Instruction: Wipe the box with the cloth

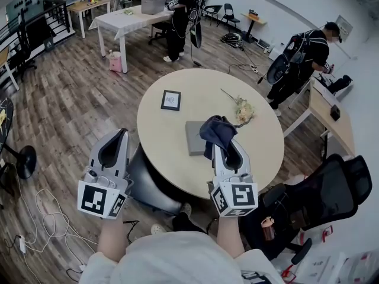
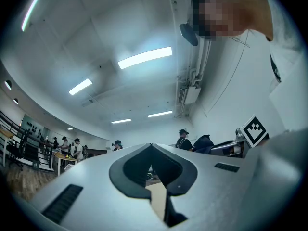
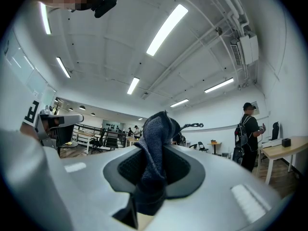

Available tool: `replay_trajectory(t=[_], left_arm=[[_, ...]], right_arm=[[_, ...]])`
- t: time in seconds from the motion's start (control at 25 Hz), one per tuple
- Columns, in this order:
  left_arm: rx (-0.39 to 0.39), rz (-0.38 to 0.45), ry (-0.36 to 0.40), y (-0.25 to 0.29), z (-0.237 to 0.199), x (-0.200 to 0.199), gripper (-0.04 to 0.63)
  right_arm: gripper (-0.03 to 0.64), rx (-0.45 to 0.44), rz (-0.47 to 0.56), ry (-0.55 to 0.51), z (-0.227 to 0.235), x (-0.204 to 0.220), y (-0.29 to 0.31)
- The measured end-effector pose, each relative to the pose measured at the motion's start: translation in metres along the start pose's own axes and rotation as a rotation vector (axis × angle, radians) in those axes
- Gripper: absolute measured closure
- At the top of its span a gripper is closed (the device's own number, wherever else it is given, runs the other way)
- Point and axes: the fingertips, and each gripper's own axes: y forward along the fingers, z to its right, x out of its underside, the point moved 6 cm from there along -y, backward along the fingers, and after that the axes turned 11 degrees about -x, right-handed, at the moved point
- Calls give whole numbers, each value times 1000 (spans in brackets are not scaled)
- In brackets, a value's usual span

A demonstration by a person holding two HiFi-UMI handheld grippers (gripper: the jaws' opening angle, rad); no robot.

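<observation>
Head view: right gripper (image 1: 228, 148) grips cloth (image 1: 217, 130)

We stand in an open office or lab: work tables (image 1: 131, 20), office chairs (image 1: 323, 197) (black), strip lights (image 3: 166, 29), wood floor (image 1: 71, 93).

Open, hall-like room with a wood-plank floor (image 1: 71, 99) and white walls (image 1: 284, 5). In the middle, a pale round table (image 1: 172, 152). Behind it, a white rectangular table (image 1: 127, 21) and a few dark chairs (image 1: 228, 15) by the far wall. At right, a light wooden desk (image 1: 340, 132) and, nearer, a black office chair (image 1: 331, 188). Loose white cables (image 1: 50, 218) on the floor at lower left. Overhead, long strip lights (image 3: 166, 29) on a white ceiling (image 3: 106, 47).
</observation>
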Motion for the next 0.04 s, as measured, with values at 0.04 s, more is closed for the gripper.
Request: replay_trajectory(t=[0.04], left_arm=[[0, 1, -1, -1, 0, 1, 594]], right_arm=[[523, -1, 0, 2, -1, 1, 0]])
